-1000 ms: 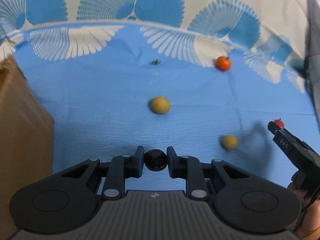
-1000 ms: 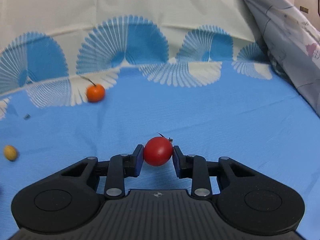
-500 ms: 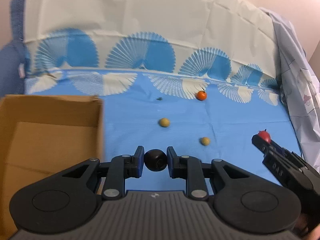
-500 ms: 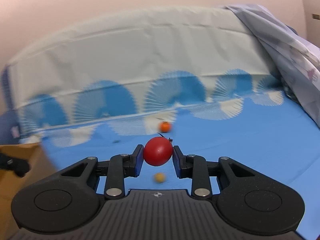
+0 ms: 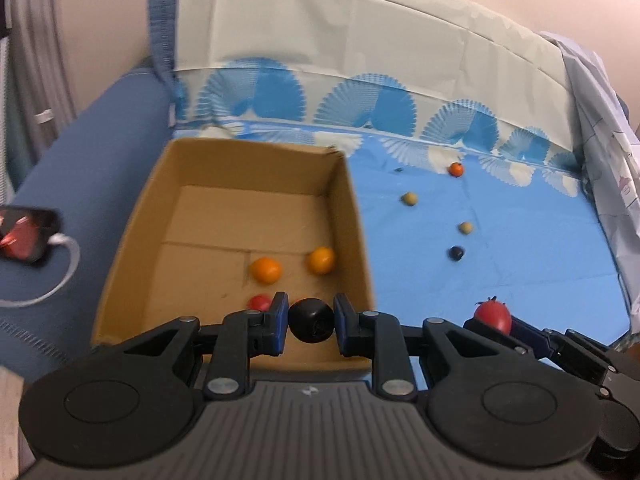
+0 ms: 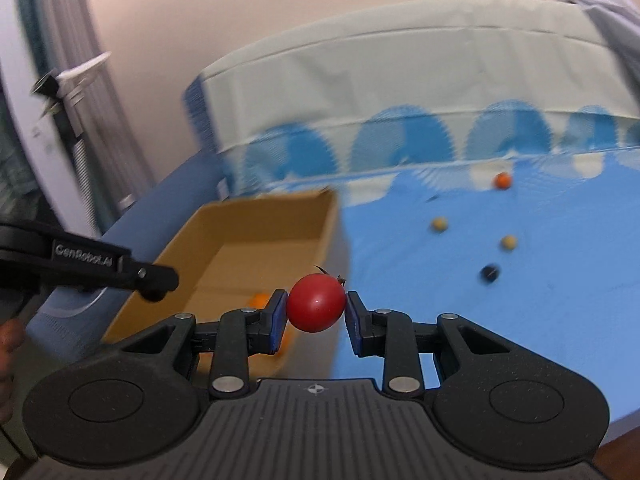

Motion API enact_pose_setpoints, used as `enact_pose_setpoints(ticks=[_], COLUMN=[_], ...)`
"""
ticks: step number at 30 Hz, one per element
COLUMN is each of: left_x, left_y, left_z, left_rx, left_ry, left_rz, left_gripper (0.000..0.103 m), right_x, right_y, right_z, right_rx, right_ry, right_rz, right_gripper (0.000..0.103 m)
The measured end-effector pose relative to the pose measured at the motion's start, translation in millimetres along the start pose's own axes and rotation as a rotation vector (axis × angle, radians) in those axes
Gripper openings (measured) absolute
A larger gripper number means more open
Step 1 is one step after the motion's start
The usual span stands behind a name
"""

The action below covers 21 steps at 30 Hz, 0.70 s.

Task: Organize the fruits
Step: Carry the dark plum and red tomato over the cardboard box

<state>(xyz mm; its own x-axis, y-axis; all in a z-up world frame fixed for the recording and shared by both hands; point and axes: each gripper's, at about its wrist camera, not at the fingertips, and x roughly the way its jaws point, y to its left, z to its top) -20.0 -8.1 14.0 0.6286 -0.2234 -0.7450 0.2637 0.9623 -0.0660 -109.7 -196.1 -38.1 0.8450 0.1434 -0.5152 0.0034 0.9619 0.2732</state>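
My left gripper (image 5: pixel 311 320) is shut on a black round fruit (image 5: pixel 311 319) and holds it above the near right part of the open cardboard box (image 5: pixel 224 152). The box holds two orange fruits (image 5: pixel 265 270) and a red one (image 5: pixel 259 302). My right gripper (image 6: pixel 316 308) is shut on a red tomato (image 6: pixel 316 296), held in the air just right of the box (image 6: pixel 256 216); it shows in the left wrist view (image 5: pixel 493 315). On the blue cloth lie an orange-red tomato (image 5: pixel 455 169), two yellowish fruits (image 5: pixel 409 199) and a dark fruit (image 5: pixel 456 253).
The box stands on the left part of a sofa covered by a blue patterned cloth (image 5: pixel 500 280). A phone with a white cable (image 5: pixel 24 234) rests on the blue armrest at the left. A grey-white sheet (image 5: pixel 600 140) hangs at the right.
Both grippers have risen and swung left with their fruits. The left one now hangs over the box, whose inside has come into view; the right one has come up beside the box.
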Motion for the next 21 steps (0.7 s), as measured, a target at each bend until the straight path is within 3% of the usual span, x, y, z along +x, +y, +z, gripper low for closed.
enact_pose_setpoints(ticks=[10,21], left_x=[-38.7,-40.7], left_y=[44.5,56.6], left_z=[-43.2,-40.8], left_rx=[-0.040,-0.084], left_ry=[-0.021,-0.043], left_rz=[0.009,0.008], left_gripper=[0.027,0.027], right_x=[-17.5,-18.4], right_y=[60.9,72.3], right_z=[-25.3,-21.9], right_rx=[-0.095,-0.141], right_ry=[0.049,0.042], right_rz=[0.041,0.030], right_gripper=[0.033,0.033])
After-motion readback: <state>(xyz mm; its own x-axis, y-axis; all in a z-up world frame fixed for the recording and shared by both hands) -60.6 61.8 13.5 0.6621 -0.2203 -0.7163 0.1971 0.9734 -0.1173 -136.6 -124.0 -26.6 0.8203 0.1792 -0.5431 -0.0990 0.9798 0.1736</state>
